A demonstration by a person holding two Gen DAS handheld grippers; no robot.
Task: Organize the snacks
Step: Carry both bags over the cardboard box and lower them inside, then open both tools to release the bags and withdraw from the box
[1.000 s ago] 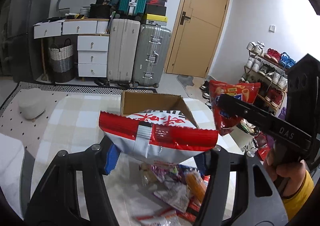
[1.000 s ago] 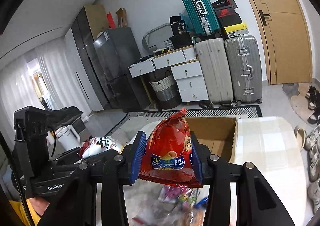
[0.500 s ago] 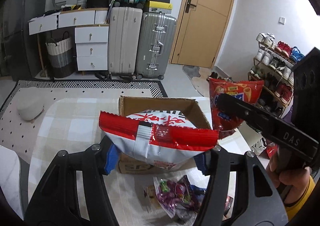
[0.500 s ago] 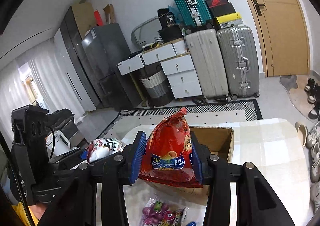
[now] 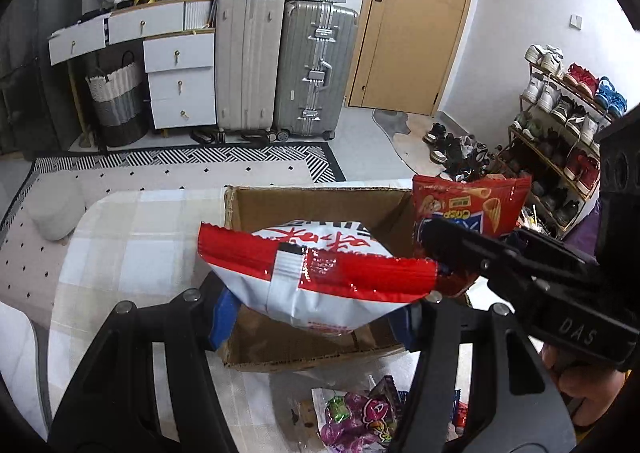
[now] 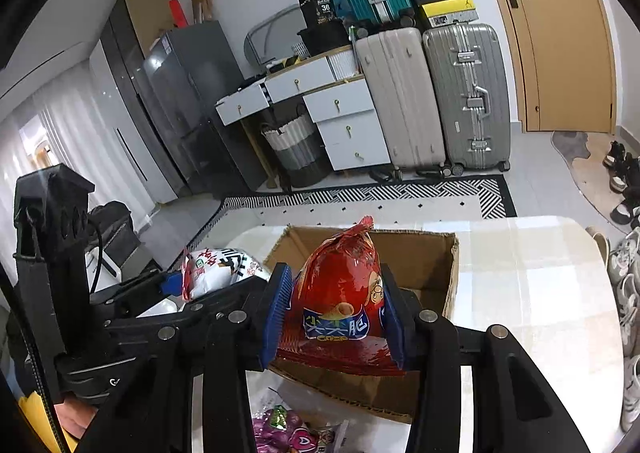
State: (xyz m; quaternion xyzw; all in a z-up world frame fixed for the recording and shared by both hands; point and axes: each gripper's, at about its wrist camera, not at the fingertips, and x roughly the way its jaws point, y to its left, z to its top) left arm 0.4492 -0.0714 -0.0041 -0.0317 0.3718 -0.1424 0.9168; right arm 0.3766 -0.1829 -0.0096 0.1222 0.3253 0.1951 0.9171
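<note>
My left gripper [image 5: 316, 317] is shut on a white and red snack bag [image 5: 312, 273], which hangs over the open cardboard box [image 5: 320, 209] on the table. My right gripper [image 6: 334, 313] is shut on a red crisp bag [image 6: 340, 293], held above the near edge of the same box [image 6: 420, 253]. In the left wrist view the red crisp bag [image 5: 468, 209] and the right gripper's arm show at the right, beside the box. In the right wrist view the white bag [image 6: 220, 269] and the left gripper sit at the left.
Loose snack packets [image 5: 360, 417] lie on the checked tablecloth [image 5: 132, 245] in front of the box. Suitcases [image 5: 280, 65], white drawers [image 5: 180, 81] and a door stand behind. A shoe rack [image 5: 560, 133] is at the right. A hand [image 5: 580, 385] grips the right tool.
Both grippers have moved forward and down with their bags, so the box now sits closer and right under them. The loose packets have slid toward the bottom of both views.
</note>
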